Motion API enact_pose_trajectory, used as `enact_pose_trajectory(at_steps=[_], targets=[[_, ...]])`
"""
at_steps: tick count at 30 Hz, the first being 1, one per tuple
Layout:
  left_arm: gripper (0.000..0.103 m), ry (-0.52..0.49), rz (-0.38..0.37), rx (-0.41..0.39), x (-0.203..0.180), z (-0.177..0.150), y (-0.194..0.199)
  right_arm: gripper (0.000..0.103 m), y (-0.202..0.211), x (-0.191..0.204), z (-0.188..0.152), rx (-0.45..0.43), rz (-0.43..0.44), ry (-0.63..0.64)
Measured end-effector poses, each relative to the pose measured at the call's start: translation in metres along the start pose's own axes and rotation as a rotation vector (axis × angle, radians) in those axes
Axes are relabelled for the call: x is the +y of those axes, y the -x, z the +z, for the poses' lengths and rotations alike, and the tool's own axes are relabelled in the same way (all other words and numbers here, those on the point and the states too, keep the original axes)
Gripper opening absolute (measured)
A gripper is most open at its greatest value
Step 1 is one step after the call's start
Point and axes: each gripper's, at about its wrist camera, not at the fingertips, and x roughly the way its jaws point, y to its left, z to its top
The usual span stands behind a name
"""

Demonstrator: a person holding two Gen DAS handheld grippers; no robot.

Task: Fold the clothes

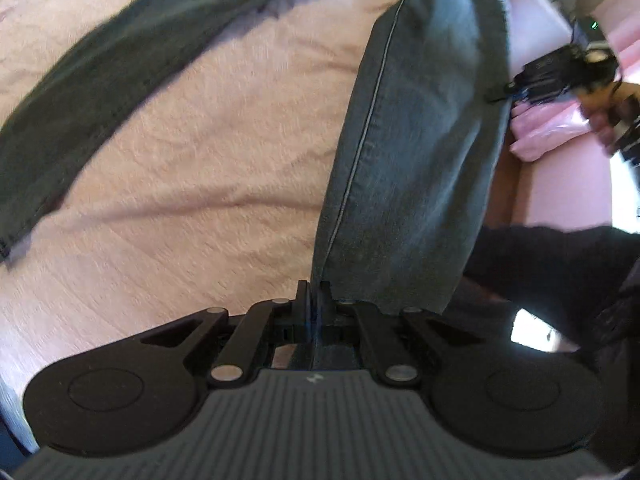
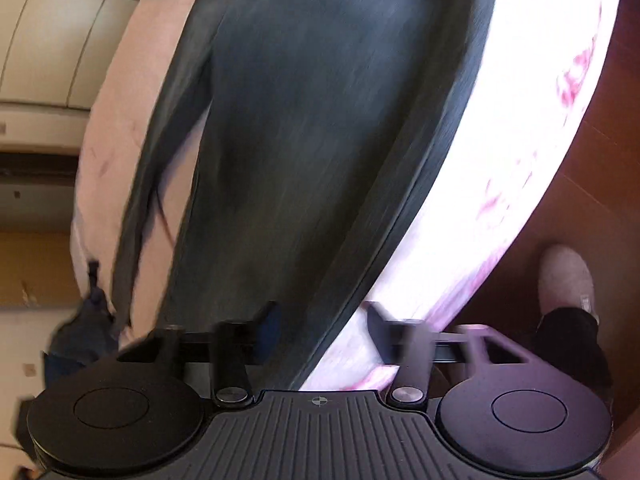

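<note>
Dark grey jeans (image 1: 408, 152) lie over a pink bedspread (image 1: 200, 168). My left gripper (image 1: 314, 292) is shut on the hem of one leg, which rises from the jaws up the frame. The other leg (image 1: 100, 72) stretches off to the left. In the right wrist view the jeans (image 2: 320, 120) fill the middle and their edge runs down between the fingers. My right gripper (image 2: 322, 320) is open, its fingers (image 2: 268, 316) wide apart on either side of the cloth. The right gripper (image 1: 560, 72) also shows in the left wrist view at the far right.
The bed's pink cover (image 2: 500, 140) ends at a brown wooden floor (image 2: 592, 200) on the right. A person's foot in a light slipper (image 2: 566, 276) stands there. A pale wall (image 2: 48, 40) is at the left. A pink folded item (image 1: 548, 136) lies near the bed edge.
</note>
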Motion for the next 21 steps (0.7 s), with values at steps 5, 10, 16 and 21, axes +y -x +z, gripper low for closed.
enact_pose_trajectory(at_steps=[5,10,16,21], targets=[[0.001,-0.005,-0.009,-0.108,0.025,0.004,0.053,0.006,0.037,0.033,-0.014,-0.111,0.042,0.022],[0.002,0.026,-0.009,-0.056,0.038,-0.008,0.011,0.007,0.036,0.03,-0.026,-0.118,0.026,0.048],[0.007,0.056,0.077,0.047,0.041,-0.018,-0.036,0.033,0.008,-0.005,-0.029,-0.089,-0.076,-0.054],[0.011,0.018,0.128,0.048,0.037,-0.008,-0.014,0.043,0.043,0.003,-0.024,-0.105,-0.16,0.05]])
